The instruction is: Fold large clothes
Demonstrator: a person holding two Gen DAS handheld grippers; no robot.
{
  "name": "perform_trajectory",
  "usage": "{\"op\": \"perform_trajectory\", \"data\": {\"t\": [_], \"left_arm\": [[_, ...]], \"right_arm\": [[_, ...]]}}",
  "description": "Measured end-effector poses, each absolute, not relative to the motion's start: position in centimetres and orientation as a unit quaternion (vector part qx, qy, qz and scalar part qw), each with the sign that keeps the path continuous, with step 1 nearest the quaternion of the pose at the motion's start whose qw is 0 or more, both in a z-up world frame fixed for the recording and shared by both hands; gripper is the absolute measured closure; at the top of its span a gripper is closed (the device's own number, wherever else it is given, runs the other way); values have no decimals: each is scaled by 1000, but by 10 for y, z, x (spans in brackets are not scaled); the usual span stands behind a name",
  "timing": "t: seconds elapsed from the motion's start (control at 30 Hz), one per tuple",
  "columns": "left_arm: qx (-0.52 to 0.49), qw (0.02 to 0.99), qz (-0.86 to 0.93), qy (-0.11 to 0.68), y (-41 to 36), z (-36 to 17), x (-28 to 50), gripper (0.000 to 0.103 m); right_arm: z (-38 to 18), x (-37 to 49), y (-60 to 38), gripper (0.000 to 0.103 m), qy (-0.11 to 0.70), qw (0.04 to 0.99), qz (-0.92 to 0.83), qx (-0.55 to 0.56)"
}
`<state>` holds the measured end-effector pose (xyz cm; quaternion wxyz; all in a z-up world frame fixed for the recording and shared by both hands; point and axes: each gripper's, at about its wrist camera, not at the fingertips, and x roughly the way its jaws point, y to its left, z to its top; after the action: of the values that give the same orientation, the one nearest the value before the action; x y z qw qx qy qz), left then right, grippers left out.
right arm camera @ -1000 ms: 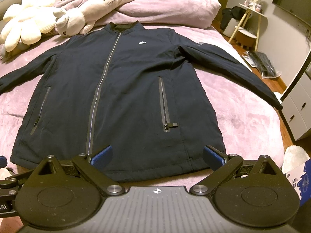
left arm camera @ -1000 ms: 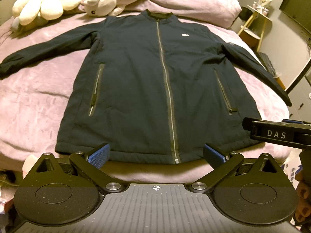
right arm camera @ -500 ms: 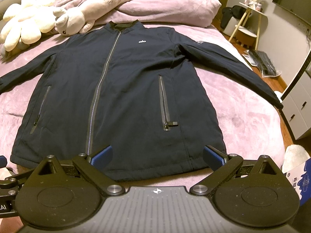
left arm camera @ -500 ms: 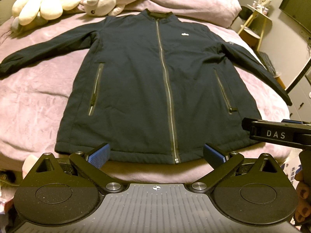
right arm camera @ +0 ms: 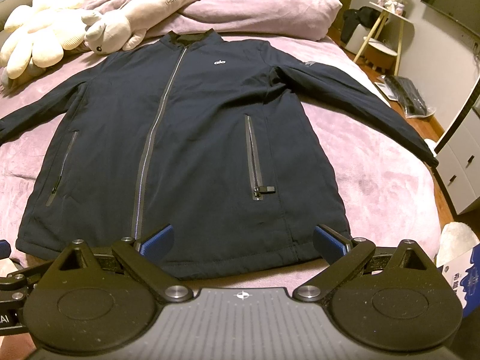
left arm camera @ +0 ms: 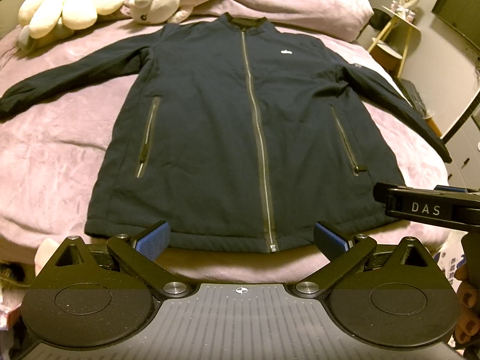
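Both tools are held level at the foot of the bed, side by side, each pointing along its fingers toward the jacket's hem. The left tool (left arm camera: 241,237) has its two blue-padded fingers (left arm camera: 153,236) spread wide, with nothing between them; they sit just short of the hem, and I cannot tell whether they touch the cloth. The right tool (right arm camera: 242,240) is spread just as wide and also grips nothing, its pads over the lower edge of the jacket on its right half. In the left wrist view the right tool shows as a black bar at the right edge, with fingertips of the person's hand (left arm camera: 466,309) below it.

One jacket (left arm camera: 240,126), dark navy, lies flat and face up on the bed (left arm camera: 54,162), which is covered in a pink plush blanket. Its one front zipper (left arm camera: 258,132) is closed from hem to collar. There are two zipped side pockets, and its two sleeves are spread outward, the right-hand one reaching the bed's edge.

Beyond the collar lie two plush toys (right arm camera: 42,42) and a bunched pink duvet (right arm camera: 264,6). At far right stands one small side table (right arm camera: 387,36).
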<state>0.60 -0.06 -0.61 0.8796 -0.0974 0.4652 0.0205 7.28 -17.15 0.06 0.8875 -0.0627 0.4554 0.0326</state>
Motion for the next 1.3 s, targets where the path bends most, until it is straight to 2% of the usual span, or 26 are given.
{"op": "perform_trajectory", "data": {"t": [1.3], "left_arm": [[-101,868,25,486,0,-8,17,0]], "right_arm": [[-4,83,-180,4,473,879,29,-49]]}}
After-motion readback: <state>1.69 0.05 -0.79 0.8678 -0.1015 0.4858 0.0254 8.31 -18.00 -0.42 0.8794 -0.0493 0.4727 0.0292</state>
